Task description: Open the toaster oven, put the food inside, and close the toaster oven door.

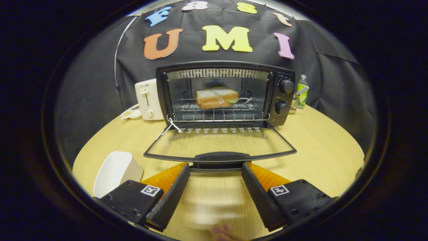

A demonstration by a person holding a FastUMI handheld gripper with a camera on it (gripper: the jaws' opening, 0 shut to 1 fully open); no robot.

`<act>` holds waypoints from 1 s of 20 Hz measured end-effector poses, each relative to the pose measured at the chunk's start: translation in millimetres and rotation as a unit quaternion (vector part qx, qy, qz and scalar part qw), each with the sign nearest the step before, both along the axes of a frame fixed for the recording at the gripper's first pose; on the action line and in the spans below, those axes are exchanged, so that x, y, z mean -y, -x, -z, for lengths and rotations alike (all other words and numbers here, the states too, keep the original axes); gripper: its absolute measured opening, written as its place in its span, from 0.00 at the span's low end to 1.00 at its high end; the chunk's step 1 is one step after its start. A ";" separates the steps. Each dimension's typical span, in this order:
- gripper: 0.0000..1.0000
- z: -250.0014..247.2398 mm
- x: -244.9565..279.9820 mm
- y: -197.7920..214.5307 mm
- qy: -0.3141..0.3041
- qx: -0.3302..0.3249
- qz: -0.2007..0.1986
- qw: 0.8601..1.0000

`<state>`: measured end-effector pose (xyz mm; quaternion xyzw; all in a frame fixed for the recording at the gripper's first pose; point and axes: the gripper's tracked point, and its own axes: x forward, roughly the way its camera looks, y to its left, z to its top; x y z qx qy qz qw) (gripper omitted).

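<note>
Wooden table runs under everything I see. From the left: a white dish lies beside my left finger, and farther back a white toaster stands just left of the oven. Its door hangs fully down, glass flat toward me, the handle just ahead of my fingertips. On the rack inside sits the sandwich. My gripper is spread wide, holding nothing. A bottle stands right of the oven.
</note>
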<state>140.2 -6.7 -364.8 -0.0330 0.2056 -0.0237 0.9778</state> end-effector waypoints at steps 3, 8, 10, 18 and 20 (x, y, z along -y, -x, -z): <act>1.00 -13.4 -1.5 1.4 0.008 0.043 0.001 0.999; 1.00 -9.0 -0.6 0.1 -0.003 0.042 0.005 0.999; 1.00 -11.1 -0.2 0.5 -0.005 0.041 0.006 0.999; 1.00 -53.3 -3.3 2.1 0.002 0.107 -0.008 0.994; 1.00 -65.9 -3.5 -3.3 0.004 0.119 -0.011 0.993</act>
